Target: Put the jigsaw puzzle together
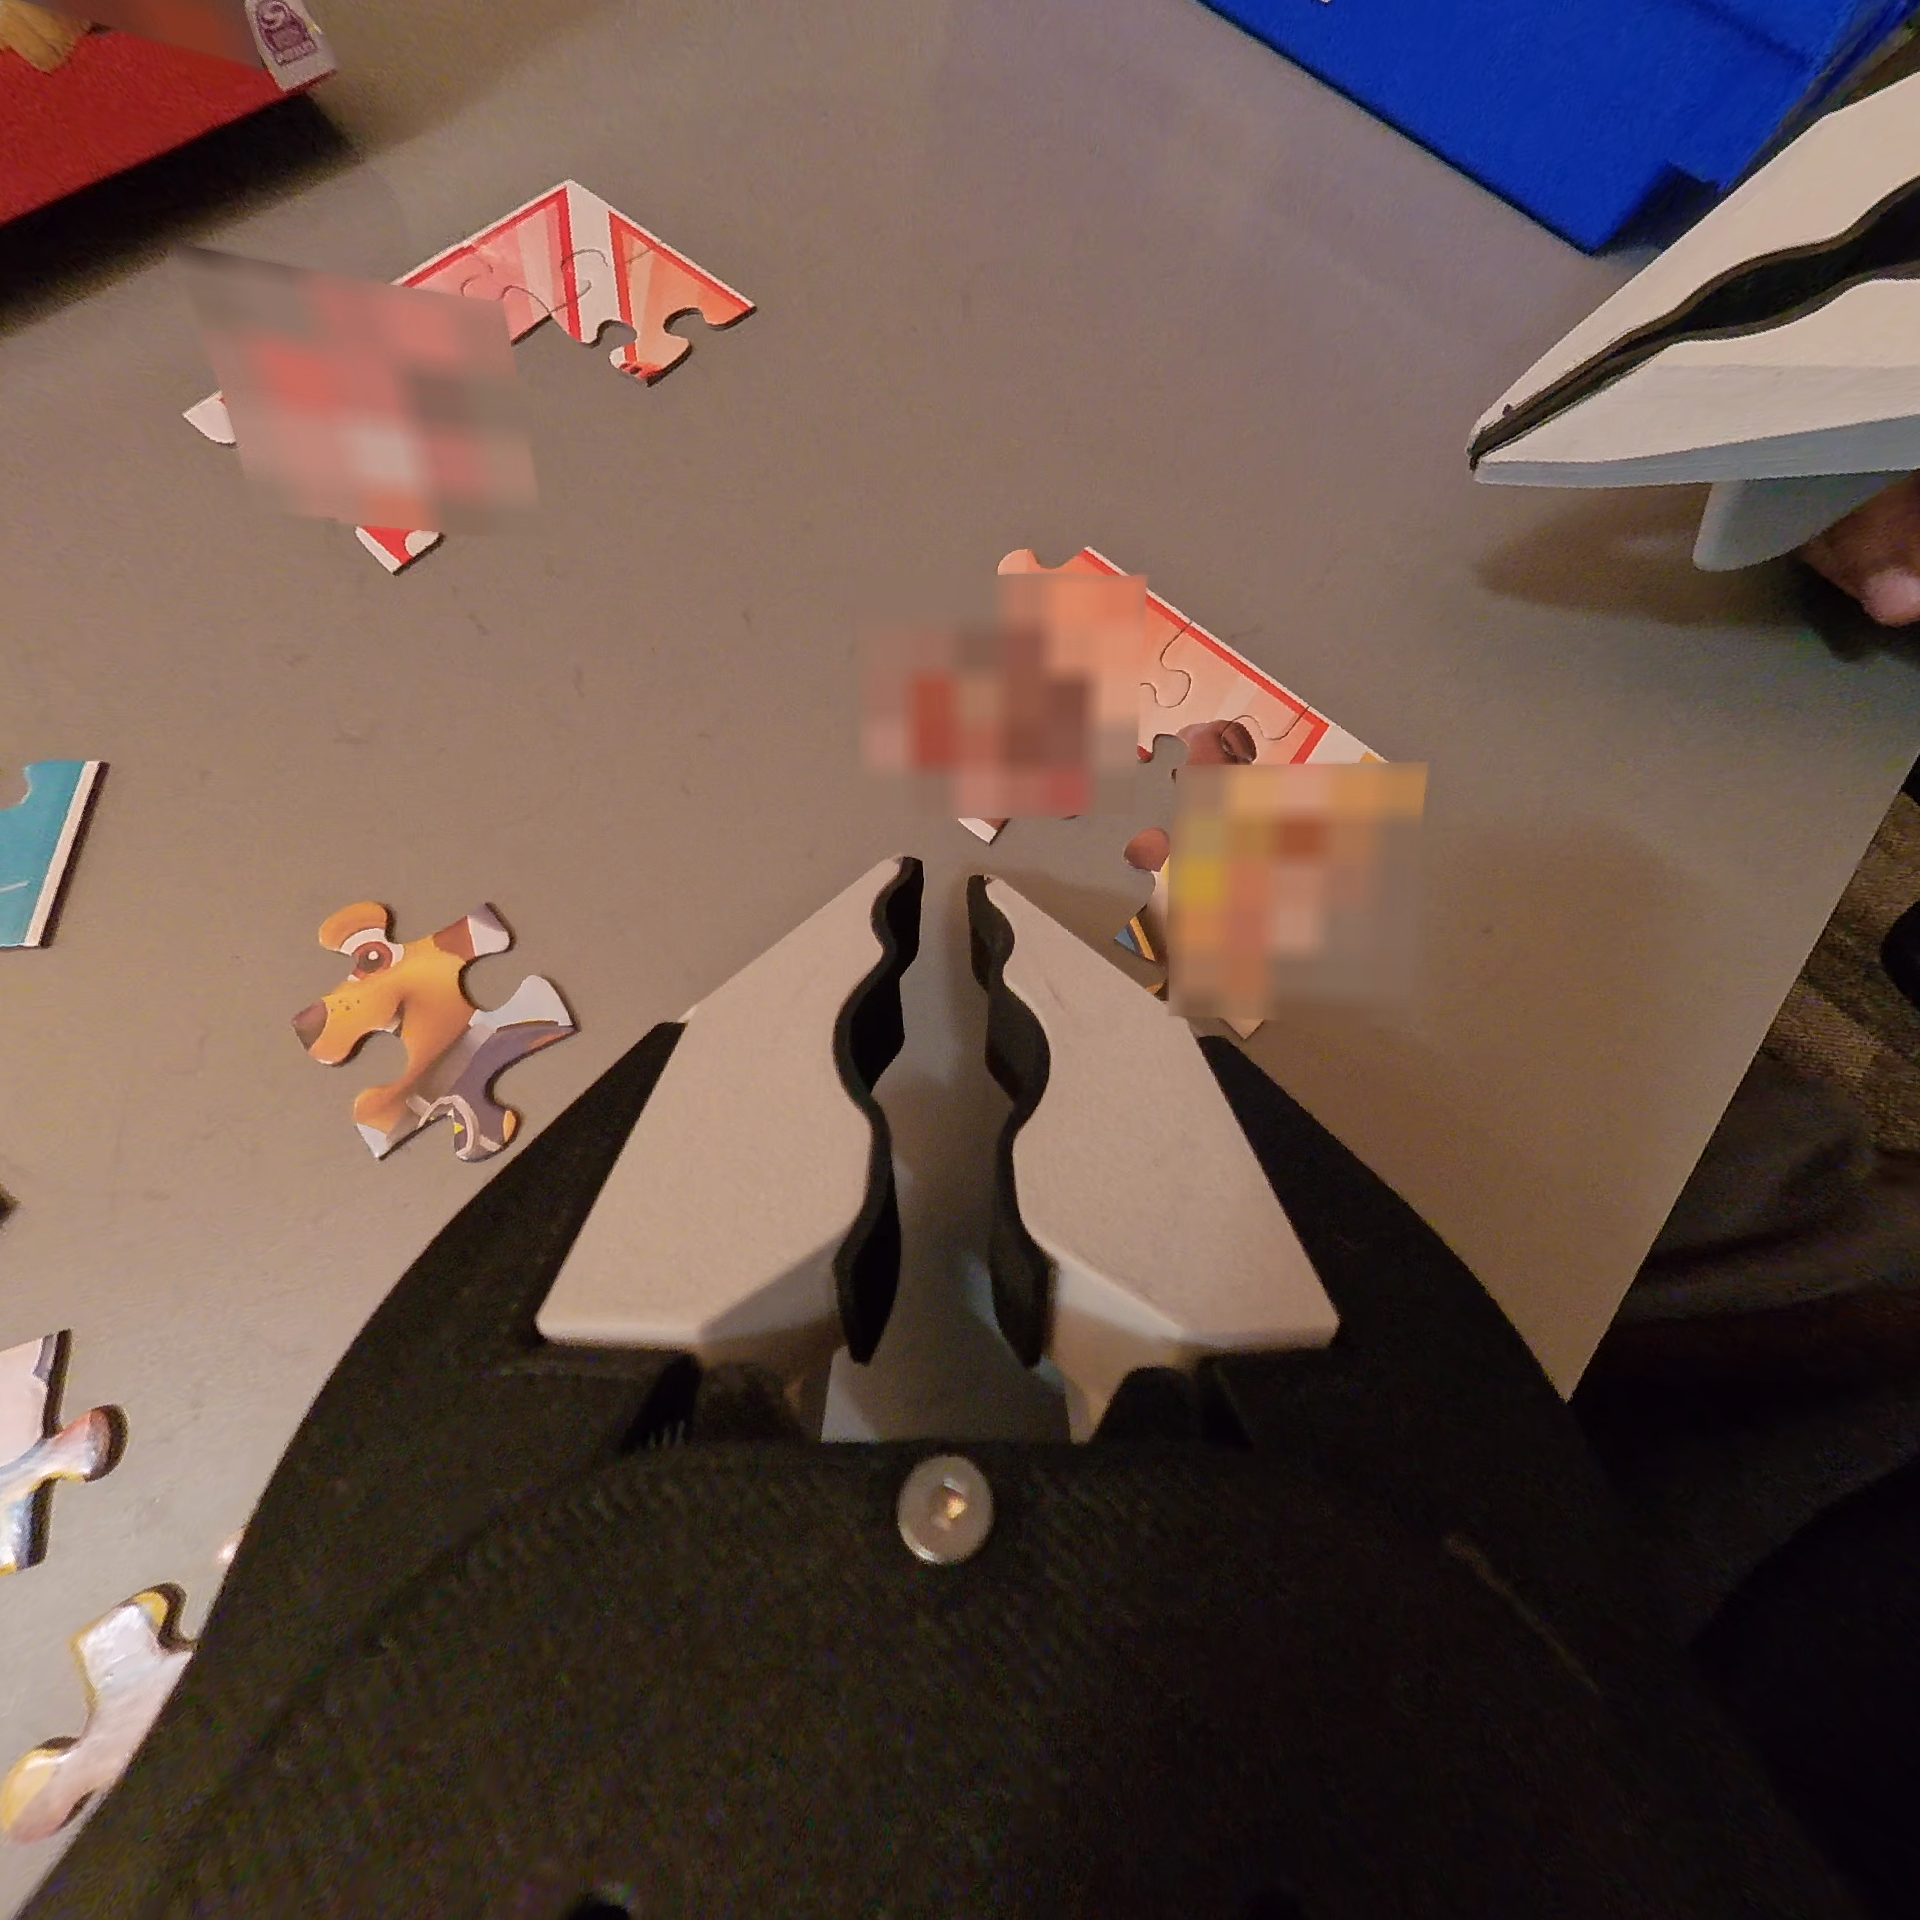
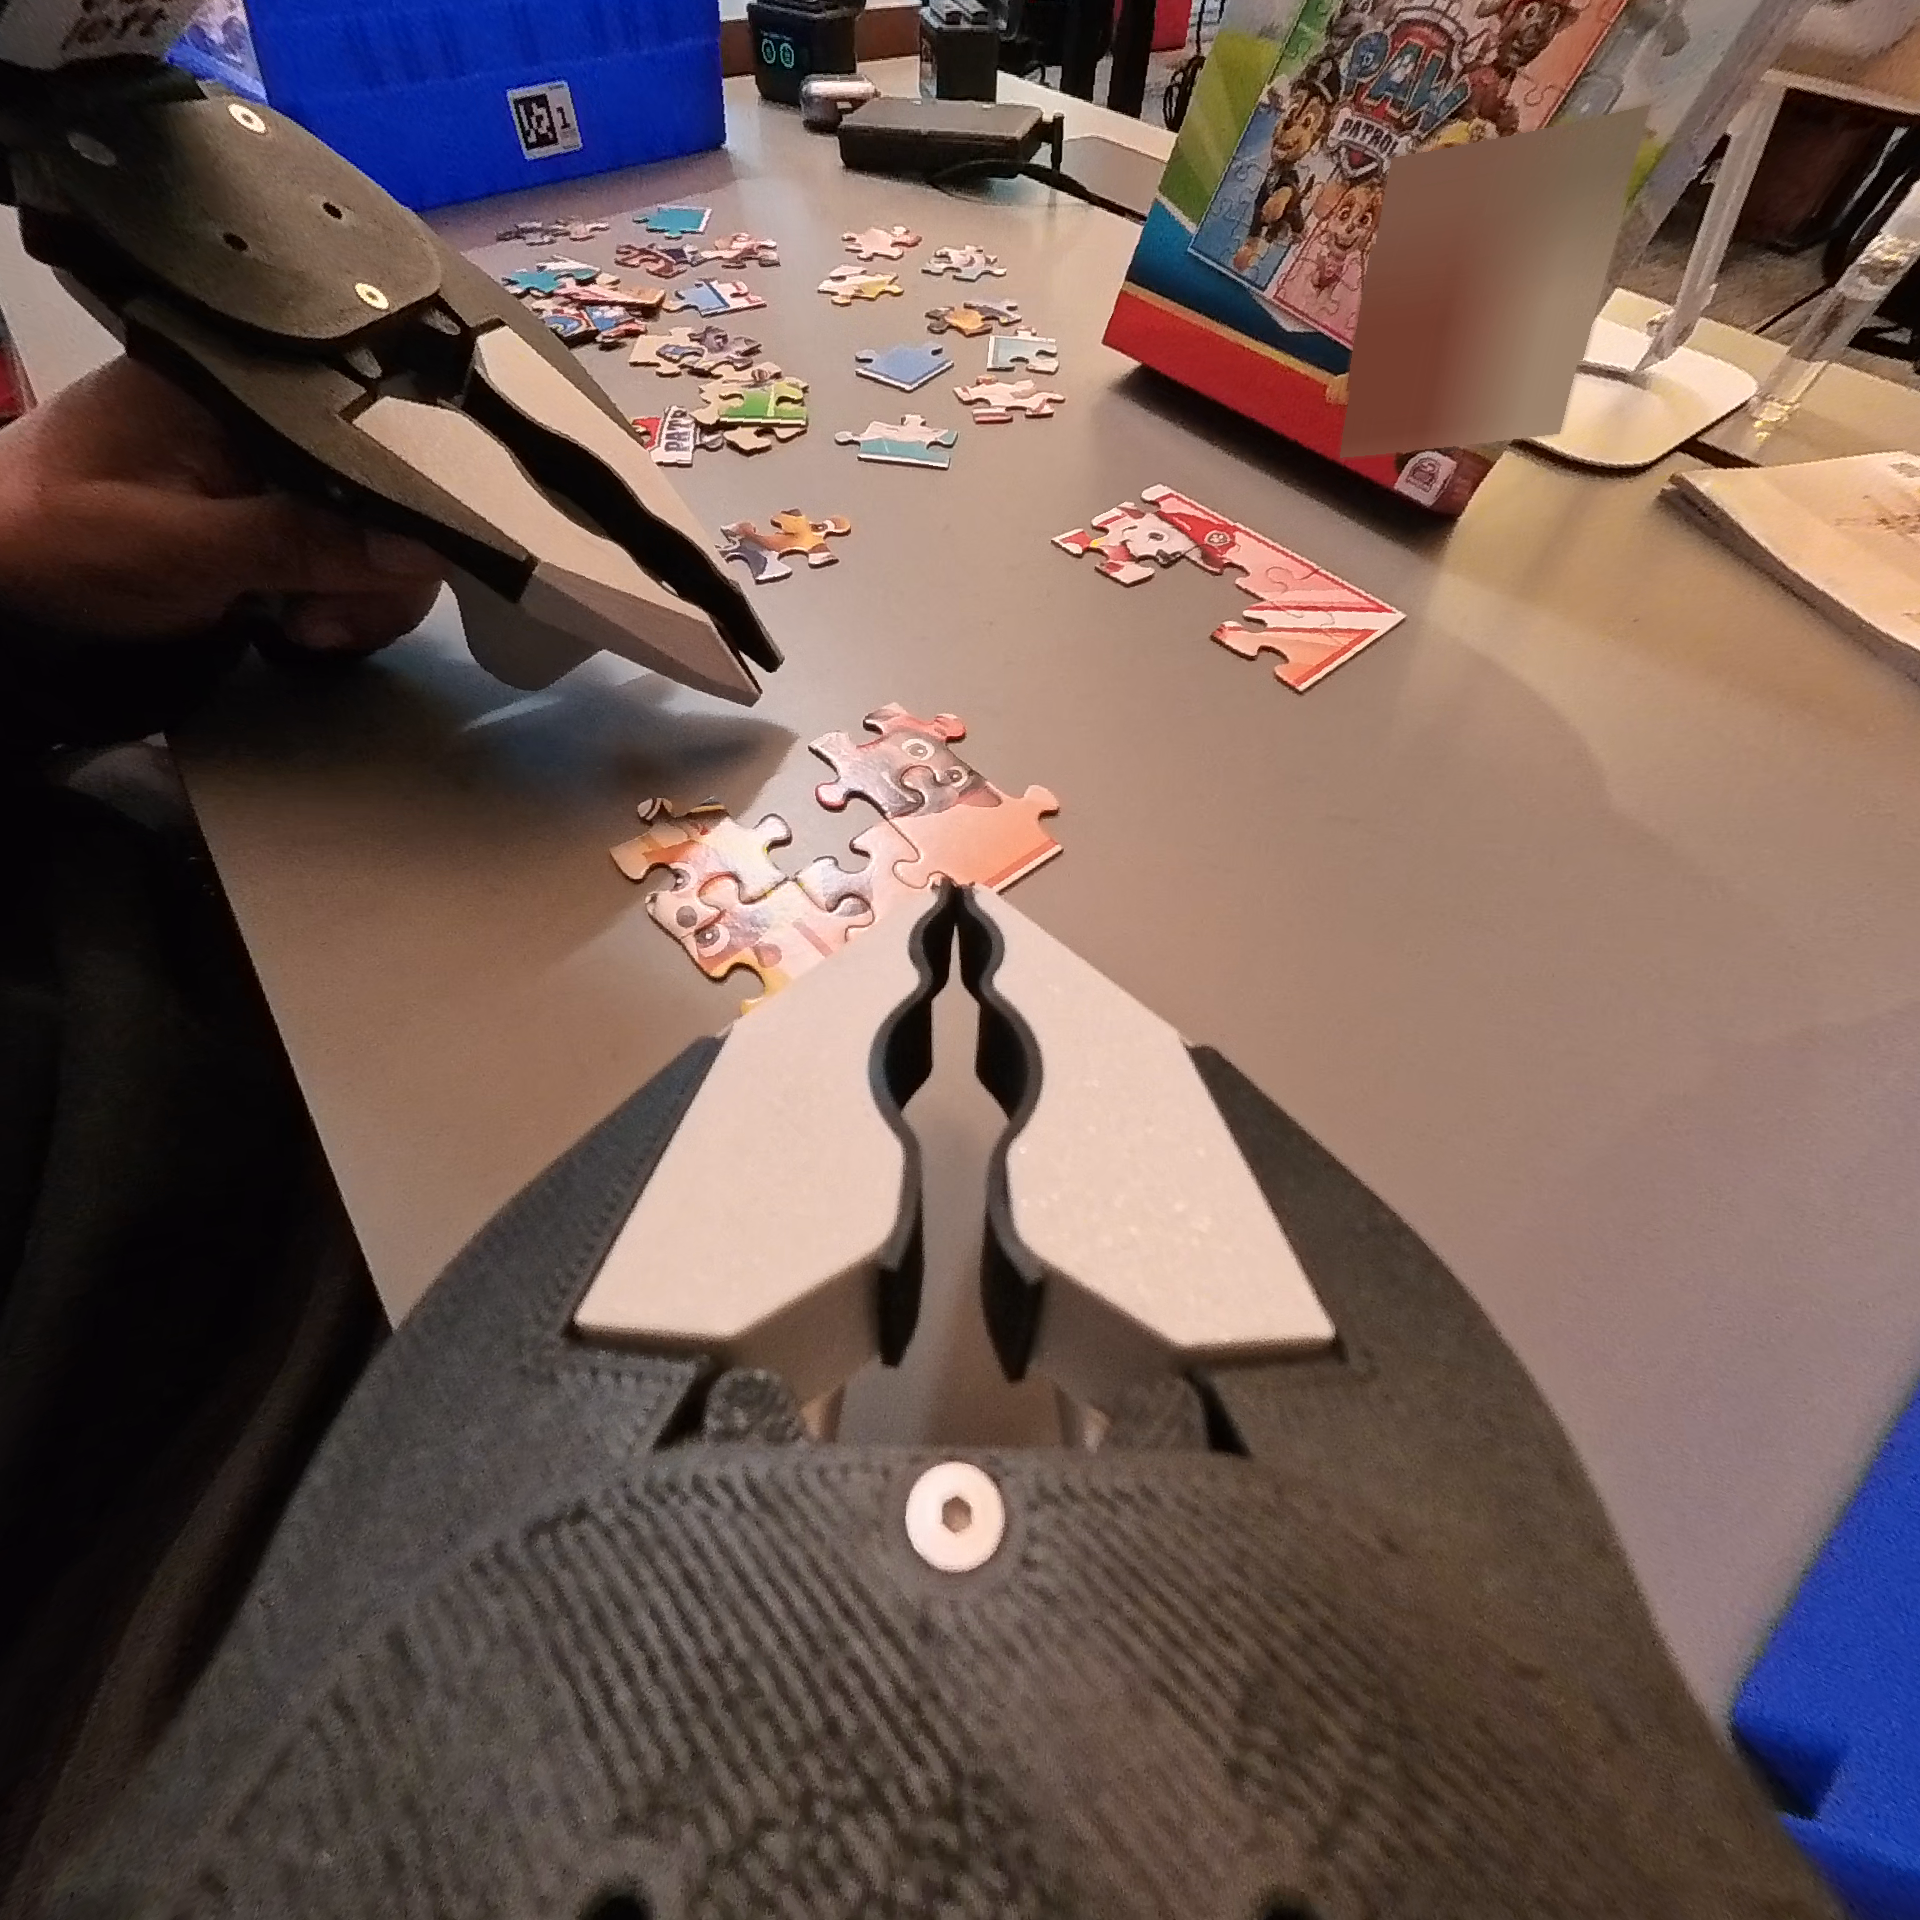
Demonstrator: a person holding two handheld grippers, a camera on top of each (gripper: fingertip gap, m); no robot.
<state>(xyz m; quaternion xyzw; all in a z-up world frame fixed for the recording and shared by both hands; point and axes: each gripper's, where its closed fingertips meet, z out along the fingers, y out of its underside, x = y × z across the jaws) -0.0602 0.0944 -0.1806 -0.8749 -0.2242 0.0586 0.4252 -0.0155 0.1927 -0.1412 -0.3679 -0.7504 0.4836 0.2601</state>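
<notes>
The left gripper (image 1: 943, 878) hovers over the grey table (image 1: 727, 644) with its jaws a narrow slit apart and nothing between them; a joined cluster of puzzle pieces (image 1: 1226, 717) lies just ahead to its right – a loose dog-face piece (image 1: 416, 1023) off to its left. The right gripper (image 2: 958, 891) has its tips pressed together, seemingly bare, right at the near edge of that cluster (image 2: 883, 842), the pink corner section (image 2: 1247, 592) well beyond – the puzzle box (image 2: 1299, 239) farther still
</notes>
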